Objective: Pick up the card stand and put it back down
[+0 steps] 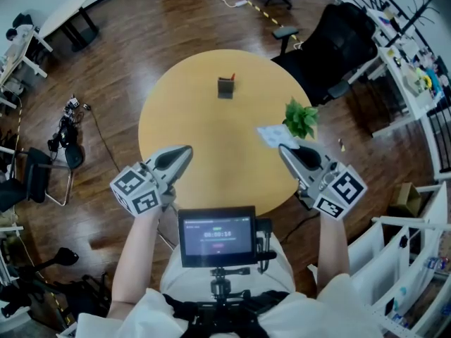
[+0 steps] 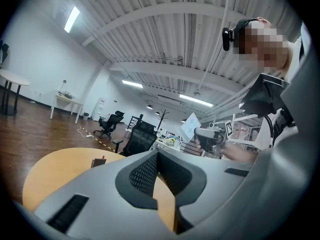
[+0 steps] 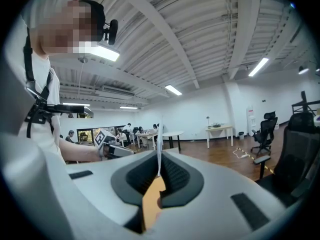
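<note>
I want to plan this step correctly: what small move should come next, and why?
Probably reach the left gripper forward toward the card stand and open its fingers. The stand sits untouched on the far part of the table, the left fingers are closed on nothing, and the right gripper pinches a white card.

Your left gripper (image 1: 187,150) and right gripper (image 1: 284,148) are grey with black pads, and each carries a cube of black-and-white square markers. The round table (image 1: 183,118) is honey-yellow. Near the table's middle, the card stand (image 1: 225,87) is dark brown with a red tip. At the table's edge are a pale blue-white card (image 1: 270,135) and a green plant (image 1: 301,118). The floor (image 1: 141,34) around the table is dark brown wood.
</note>
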{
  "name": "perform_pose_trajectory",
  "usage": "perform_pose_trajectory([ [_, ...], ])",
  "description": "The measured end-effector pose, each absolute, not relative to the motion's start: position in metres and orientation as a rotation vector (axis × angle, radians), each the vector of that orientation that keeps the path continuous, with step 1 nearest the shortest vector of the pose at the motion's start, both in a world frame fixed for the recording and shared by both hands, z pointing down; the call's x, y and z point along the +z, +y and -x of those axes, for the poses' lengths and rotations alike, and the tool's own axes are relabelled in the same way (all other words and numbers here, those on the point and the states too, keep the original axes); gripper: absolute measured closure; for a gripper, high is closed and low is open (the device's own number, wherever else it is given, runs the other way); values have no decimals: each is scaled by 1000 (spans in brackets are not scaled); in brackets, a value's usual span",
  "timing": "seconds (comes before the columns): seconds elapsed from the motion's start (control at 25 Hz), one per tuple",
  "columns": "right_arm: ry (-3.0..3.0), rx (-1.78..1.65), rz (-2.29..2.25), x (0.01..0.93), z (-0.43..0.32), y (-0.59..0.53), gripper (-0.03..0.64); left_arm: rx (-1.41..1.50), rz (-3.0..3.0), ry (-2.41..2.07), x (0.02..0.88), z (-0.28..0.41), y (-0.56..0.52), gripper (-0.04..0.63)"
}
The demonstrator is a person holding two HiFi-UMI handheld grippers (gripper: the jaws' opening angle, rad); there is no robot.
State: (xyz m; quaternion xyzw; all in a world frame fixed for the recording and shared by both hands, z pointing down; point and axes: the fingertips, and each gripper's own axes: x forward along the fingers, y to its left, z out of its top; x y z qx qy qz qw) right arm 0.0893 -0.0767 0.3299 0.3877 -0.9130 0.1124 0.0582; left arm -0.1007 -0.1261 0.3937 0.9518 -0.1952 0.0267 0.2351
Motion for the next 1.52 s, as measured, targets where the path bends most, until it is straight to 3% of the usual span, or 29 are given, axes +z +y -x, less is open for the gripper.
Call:
perform_pose_trajectory([
  [0.72, -2781, 317, -1021, 343, -146, -41, 592, 18, -2608, -590, 399, 24, -75, 598],
  [1.52, -2765, 348, -917, 376, -130, -48, 592, 34, -2515, -737, 421, 59, -74, 599],
])
